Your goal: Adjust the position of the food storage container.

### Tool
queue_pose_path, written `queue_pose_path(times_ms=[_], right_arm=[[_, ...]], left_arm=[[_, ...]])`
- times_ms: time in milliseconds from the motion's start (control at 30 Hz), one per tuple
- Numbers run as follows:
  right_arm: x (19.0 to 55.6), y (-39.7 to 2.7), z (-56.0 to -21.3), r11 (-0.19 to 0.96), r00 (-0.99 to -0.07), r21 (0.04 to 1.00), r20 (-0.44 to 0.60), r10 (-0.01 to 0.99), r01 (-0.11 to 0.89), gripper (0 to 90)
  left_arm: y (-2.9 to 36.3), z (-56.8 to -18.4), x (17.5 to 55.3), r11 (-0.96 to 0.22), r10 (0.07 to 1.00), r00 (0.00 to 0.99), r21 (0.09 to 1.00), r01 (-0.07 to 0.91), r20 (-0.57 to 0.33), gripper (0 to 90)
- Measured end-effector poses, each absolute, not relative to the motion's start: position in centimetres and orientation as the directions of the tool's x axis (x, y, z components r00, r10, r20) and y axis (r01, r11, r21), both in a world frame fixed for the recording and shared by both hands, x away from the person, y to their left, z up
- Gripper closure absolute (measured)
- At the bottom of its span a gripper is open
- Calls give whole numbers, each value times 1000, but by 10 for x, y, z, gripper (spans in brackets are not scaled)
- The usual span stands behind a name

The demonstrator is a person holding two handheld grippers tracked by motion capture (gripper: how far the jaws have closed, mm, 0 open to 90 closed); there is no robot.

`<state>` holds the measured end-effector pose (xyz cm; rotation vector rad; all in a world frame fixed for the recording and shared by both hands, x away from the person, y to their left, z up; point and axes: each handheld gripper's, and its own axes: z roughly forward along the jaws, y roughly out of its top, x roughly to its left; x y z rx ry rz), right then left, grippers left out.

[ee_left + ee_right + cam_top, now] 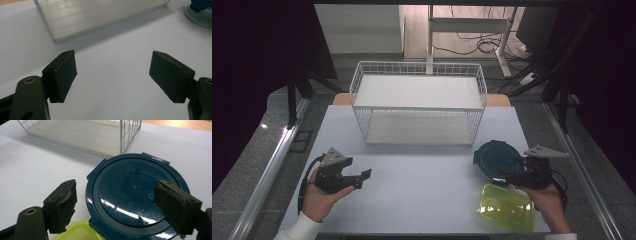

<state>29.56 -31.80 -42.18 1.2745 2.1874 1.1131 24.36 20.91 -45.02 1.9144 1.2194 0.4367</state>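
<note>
White tabletop (422,200) spreads out under everything, and at its far side stands the white wire rack (418,102) with two pale shelves, the biggest thing on it. On the table's right, the round dark blue container (496,159) sits just in front of the rack's right corner, its lid flat and glossy; in the right gripper view that blue lid (135,197) lies directly ahead, with a small tab jutting out at its far edge. Just beside it, toward the person, the yellow-green rectangular container (506,207) lies near the table's front edge, and its rim pokes up at the bottom of the right gripper view, close against the blue one. Now the right gripper (507,172): jaws spread wide and empty, poised over the near edge of the blue lid, one pad to each side; whether a pad touches the lid I cannot tell. On the other side, well apart from both containers, the left gripper (362,179) is held over bare table, pointing toward the middle, jaws wide too, nothing between them but white surface in its own view.
</note>
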Motion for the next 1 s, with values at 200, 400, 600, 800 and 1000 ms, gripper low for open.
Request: queue_pose_path(times_ms=[200,400,600,800,1000], right_arm=[[296,-323,-420,269,-520,784,80,850,560,218],[304,-335,-409,264,-494,774,72,867,575,284],[317,-346,-400,295,-472,727,45,880,620,380],[336,-357,-402,310,-431,672,16,902,673,482],[351,-366,-413,314,-397,611,1,918,727,619]], left_arm=[[210,-451,245,-212,871,474,770,601,-130,215],[209,-448,241,-222,864,487,772,596,-128,214],[210,-450,241,-225,861,492,767,600,-132,214],[209,-451,242,-229,862,490,762,606,-131,214],[207,-453,243,-236,862,491,757,610,-126,210]])
